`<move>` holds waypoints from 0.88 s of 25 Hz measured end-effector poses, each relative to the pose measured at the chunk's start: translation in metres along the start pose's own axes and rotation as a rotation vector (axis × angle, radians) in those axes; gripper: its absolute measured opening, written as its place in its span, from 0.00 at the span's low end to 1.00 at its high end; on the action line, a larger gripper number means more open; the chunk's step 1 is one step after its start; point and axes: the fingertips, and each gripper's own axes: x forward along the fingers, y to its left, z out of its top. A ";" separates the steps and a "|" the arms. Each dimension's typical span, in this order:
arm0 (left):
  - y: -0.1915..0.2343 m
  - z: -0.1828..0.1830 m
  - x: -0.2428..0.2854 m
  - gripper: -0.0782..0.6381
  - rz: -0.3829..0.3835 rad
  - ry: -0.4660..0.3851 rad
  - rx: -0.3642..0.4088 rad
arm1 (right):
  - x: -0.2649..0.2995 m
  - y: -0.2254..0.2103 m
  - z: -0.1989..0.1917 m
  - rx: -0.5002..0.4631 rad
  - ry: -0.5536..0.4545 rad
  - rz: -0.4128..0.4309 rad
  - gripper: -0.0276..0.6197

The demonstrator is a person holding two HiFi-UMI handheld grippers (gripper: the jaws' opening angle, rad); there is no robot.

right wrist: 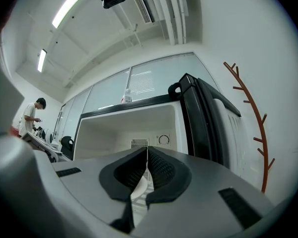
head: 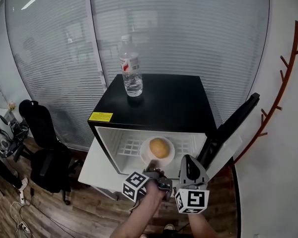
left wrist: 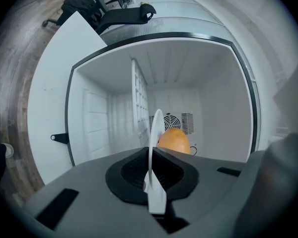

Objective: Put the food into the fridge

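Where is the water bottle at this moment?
In the head view, the water bottle stands upright on the black top of the fridge, toward its back left, well away from both grippers.

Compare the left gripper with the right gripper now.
The left gripper is shut on the plate bearing the food; the right gripper is shut on nothing. The left gripper holds the plate inside the fridge; the right gripper sits beside the open door. Both have jaws together.

You can read no print here: the yellow sticker (head: pixel 100 116) on the fridge (head: pixel 164 100) and the water bottle label (head: pixel 130 63) stay illegible.
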 end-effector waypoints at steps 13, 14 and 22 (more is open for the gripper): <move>0.020 -0.001 0.019 0.16 0.050 0.000 -0.035 | 0.002 -0.006 -0.007 0.006 0.010 0.002 0.09; 0.021 -0.001 0.019 0.16 0.051 0.000 -0.037 | 0.001 -0.007 -0.007 0.005 0.010 0.002 0.09; 0.022 0.003 0.028 0.16 0.039 -0.005 -0.042 | 0.000 -0.008 -0.007 -0.002 0.009 0.001 0.09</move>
